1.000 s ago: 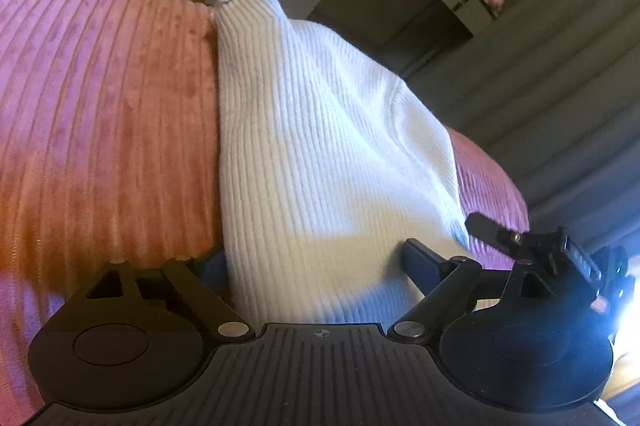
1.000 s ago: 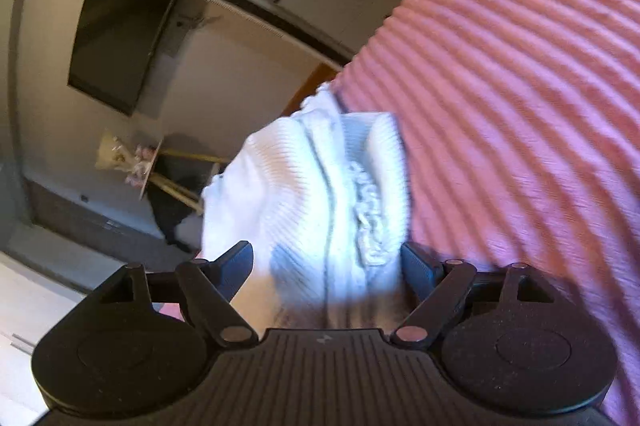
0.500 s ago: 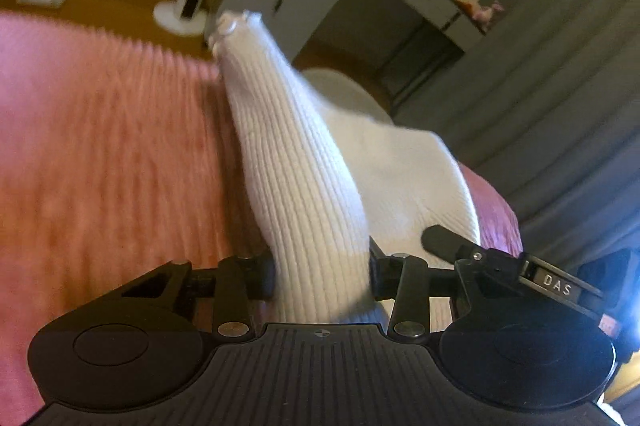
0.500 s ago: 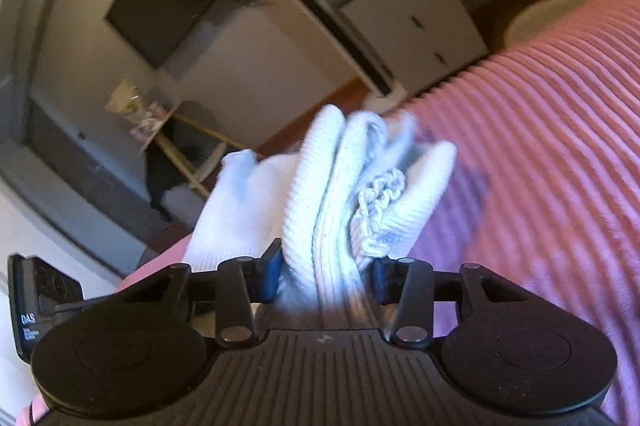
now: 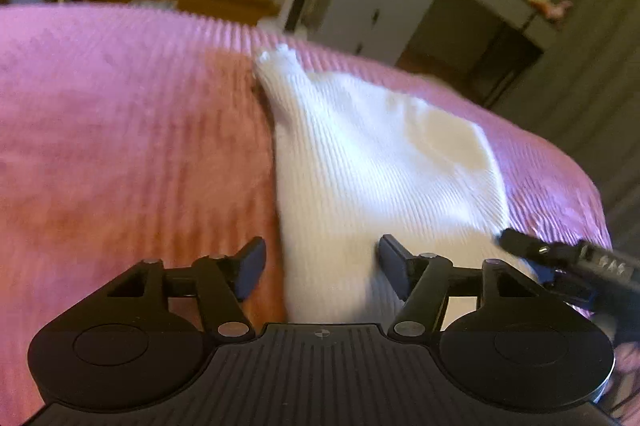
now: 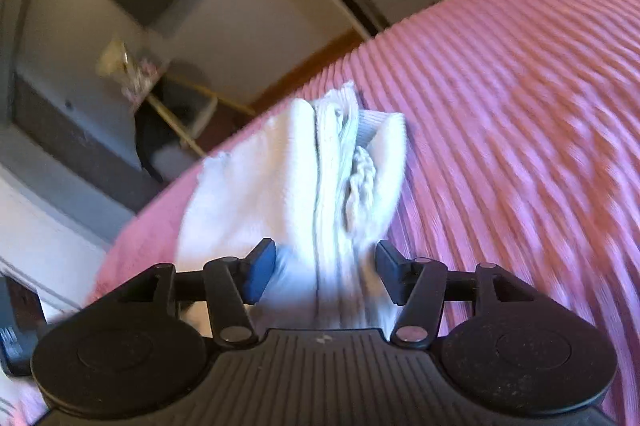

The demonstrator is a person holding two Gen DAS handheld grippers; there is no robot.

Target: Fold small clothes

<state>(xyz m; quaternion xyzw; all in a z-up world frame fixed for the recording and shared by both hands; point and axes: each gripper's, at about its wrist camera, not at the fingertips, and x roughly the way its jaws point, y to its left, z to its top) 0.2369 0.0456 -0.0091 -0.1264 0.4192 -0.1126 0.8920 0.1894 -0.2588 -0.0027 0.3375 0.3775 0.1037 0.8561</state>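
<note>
White ribbed garment (image 5: pixel 376 170), folded, on pink bedspread (image 5: pixel 120 130). Left claw (image 5: pixel 320 262) open; right claw (image 6: pixel 326 268) open, both astride the garment.

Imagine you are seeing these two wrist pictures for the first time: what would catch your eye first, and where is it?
The white ribbed garment stands out first, lying bunched on the pink ribbed bedspread and running away from the cameras. Next comes the open left claw, its fingers either side of the cloth's near edge. In the right wrist view the open right claw frames the garment's folded layers and frilly trim.
</note>
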